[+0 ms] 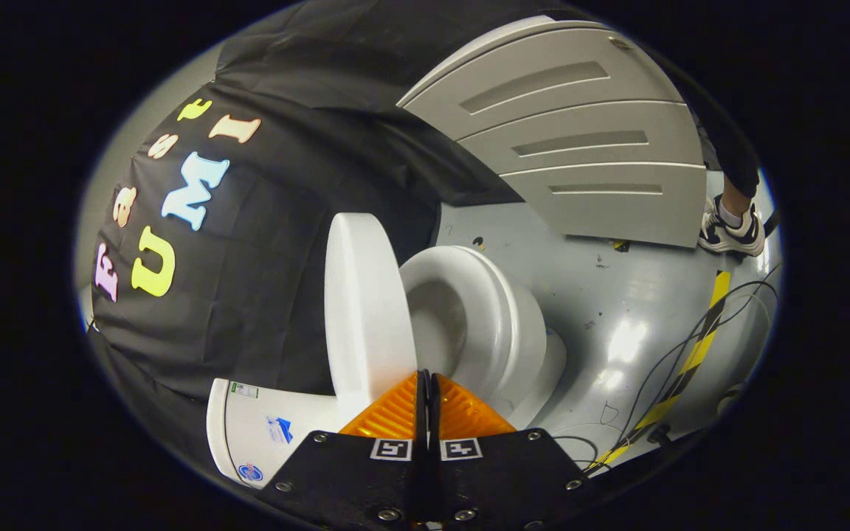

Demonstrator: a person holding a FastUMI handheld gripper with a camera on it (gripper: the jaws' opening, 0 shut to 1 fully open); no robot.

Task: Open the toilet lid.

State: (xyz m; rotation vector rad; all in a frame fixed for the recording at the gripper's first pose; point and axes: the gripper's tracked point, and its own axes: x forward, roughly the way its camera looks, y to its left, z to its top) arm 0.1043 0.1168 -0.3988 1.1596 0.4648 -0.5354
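The toilet lid (363, 302) stands raised, well clear of the seat (484, 310) and bowl, with its flat face turned away from the bowl towards the cistern (263, 428). Its long axis runs straight away from the hand-held gripper (429, 398), so the lid is seen nearly edge-on, just ahead of the fingertips and slightly to their left. The fingers (395, 413) are clenched together with nothing between them; their tips sit at the lid's near lower edge, though I cannot tell whether they touch it. The open bowl lies just to the right of that line. To my eye the lid looks already opened. Beyond, on the grey floor (617, 295), cables trail beside striped tape, and a person's shoe (731, 232) stands by a grey panel (580, 140).
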